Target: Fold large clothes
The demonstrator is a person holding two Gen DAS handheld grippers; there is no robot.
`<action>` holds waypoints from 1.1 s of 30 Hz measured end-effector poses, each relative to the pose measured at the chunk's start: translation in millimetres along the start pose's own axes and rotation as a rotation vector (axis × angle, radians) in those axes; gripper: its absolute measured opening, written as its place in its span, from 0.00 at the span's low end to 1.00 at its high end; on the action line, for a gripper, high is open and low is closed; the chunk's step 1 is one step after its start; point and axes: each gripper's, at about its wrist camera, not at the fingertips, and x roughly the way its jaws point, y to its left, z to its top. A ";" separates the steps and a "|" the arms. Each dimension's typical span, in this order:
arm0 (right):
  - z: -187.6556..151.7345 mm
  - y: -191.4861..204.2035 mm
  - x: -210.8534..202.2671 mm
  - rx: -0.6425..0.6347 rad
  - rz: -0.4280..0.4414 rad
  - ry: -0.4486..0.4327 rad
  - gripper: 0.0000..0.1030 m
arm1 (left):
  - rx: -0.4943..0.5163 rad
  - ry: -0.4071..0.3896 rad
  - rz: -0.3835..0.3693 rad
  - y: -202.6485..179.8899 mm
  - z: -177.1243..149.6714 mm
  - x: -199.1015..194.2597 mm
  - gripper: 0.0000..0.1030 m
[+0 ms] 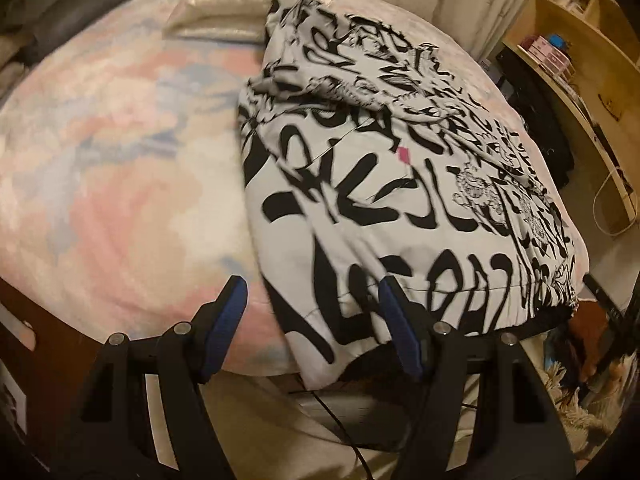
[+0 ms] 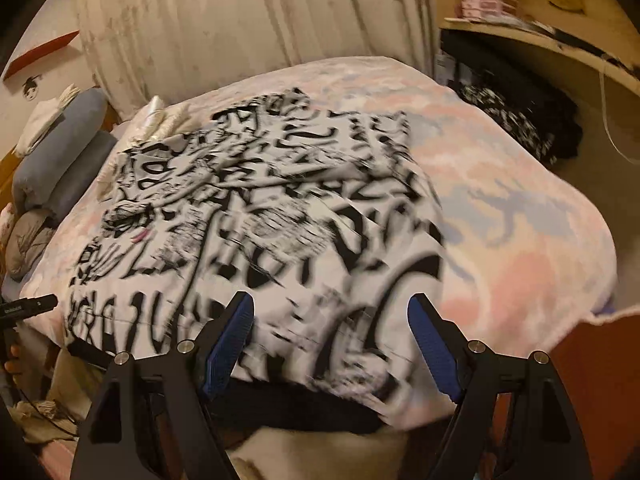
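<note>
One big bed (image 1: 120,168) carries your pastel blanket (image 2: 520,240), and the black-and-white printed garment (image 1: 380,200) lies folded over on it near the foot edge. Your left gripper (image 1: 310,292) and right gripper (image 2: 332,308) both hover above its hem, jaws spread, pinching nothing.

Left gripper (image 1: 310,284) and right gripper (image 2: 332,300) gape, empty.

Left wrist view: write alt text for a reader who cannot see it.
A white garment with bold black lettering lies spread on a bed's pastel pink-and-blue cover. The left gripper is open above the garment's near hem, holding nothing.
</note>
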 end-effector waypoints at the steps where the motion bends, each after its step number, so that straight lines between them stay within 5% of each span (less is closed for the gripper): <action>1: -5.3 -6.6 1.8 0.013 -0.005 0.005 0.78 | -0.012 0.012 -0.008 4.6 -0.3 5.3 0.64; 7: -26.2 -45.5 19.4 0.116 0.003 0.049 0.77 | -0.045 0.015 -0.053 23.1 -0.6 27.3 0.64; 12: -32.3 -60.7 41.4 0.166 0.087 0.082 0.60 | -0.068 0.003 -0.104 28.2 3.8 36.2 0.64; 23: -23.6 -35.2 76.0 0.136 0.234 0.025 0.49 | -0.063 -0.014 -0.177 31.5 6.5 50.4 0.67; 31: -21.1 -31.6 97.1 0.155 0.240 0.032 0.49 | -0.036 -0.019 -0.193 24.1 10.7 52.8 0.67; 33: -21.3 -31.0 97.6 0.149 0.235 0.028 0.46 | -0.010 -0.013 -0.184 14.7 11.3 53.1 0.61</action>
